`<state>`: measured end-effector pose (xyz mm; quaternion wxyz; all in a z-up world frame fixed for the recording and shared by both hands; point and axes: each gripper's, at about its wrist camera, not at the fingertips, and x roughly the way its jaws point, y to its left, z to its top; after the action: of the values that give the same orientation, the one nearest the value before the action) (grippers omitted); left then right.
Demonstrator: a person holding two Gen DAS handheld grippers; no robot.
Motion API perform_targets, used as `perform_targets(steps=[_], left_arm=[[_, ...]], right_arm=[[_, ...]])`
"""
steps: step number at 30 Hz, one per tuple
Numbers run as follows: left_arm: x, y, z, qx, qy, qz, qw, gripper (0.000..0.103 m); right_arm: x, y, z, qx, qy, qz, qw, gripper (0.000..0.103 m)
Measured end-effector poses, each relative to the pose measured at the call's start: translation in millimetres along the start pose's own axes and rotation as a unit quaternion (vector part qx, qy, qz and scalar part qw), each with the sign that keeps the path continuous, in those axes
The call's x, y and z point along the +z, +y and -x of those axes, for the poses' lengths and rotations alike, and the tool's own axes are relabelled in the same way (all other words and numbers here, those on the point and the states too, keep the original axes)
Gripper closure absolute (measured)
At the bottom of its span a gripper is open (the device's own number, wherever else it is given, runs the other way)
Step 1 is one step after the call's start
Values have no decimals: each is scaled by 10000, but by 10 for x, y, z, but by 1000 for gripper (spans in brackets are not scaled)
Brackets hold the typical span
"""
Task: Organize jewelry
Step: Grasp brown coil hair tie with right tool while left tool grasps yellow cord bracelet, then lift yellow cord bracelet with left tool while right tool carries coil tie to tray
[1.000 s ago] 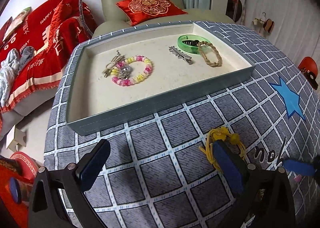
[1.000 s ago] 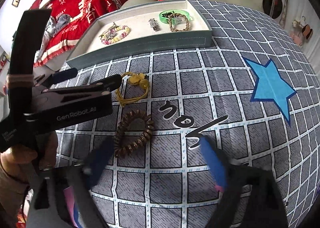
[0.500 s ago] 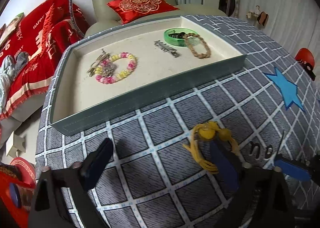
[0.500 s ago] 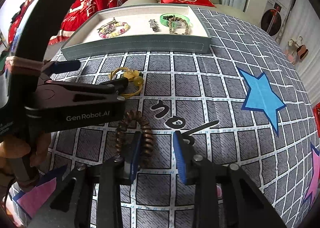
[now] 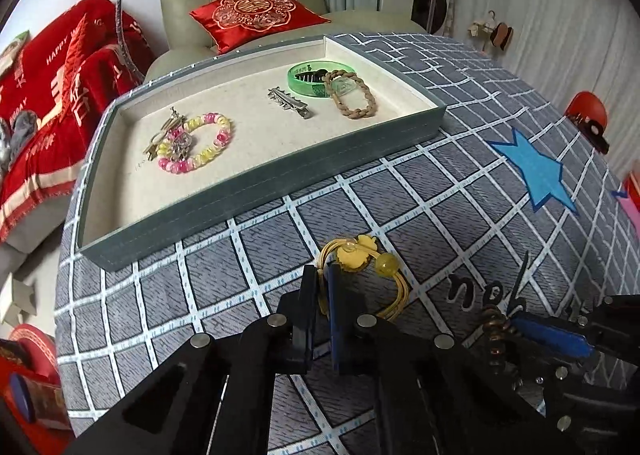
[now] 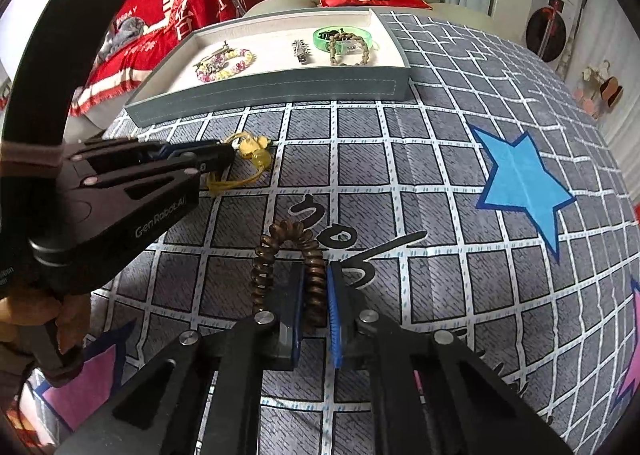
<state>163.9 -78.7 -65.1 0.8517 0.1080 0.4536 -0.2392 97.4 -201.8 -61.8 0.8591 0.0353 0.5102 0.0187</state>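
Both pinched: my left hand-held gripper [image 5: 323, 287] grips the yellow hair tie [image 5: 362, 261], my right hand-held gripper [image 6: 316, 295] the brown coil tie [image 6: 286, 255]; I'd lift straight, clear the tray [image 5: 248, 187] wall, then release.

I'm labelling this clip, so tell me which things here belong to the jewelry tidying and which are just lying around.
Part of the job:
- yellow elastic hair tie with beads, pinched by the left gripper
- brown spiral coil hair tie, pinched by the right gripper
- grey tray with cream lining
- pink and yellow beaded bracelet
- green bangle
- silver hair clip
- tan braided loop

Just lying about:
- red embroidered cushion
- red blanket
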Motion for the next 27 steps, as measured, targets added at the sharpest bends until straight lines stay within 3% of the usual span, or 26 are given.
perform_targets(steps=[11, 23, 27], left_arm=[[-29, 171, 272, -277, -256, 405, 9985, 81], [130, 434, 613, -275, -679, 657, 9951, 81], [121, 468, 615, -309, -635, 691, 9951, 81]], right_arm=[[119, -209, 124, 478, -128, -369, 9981, 91], [509, -321, 225, 657, -324, -491, 9961, 91], [558, -303, 227, 718, -343, -475, 9957, 91]])
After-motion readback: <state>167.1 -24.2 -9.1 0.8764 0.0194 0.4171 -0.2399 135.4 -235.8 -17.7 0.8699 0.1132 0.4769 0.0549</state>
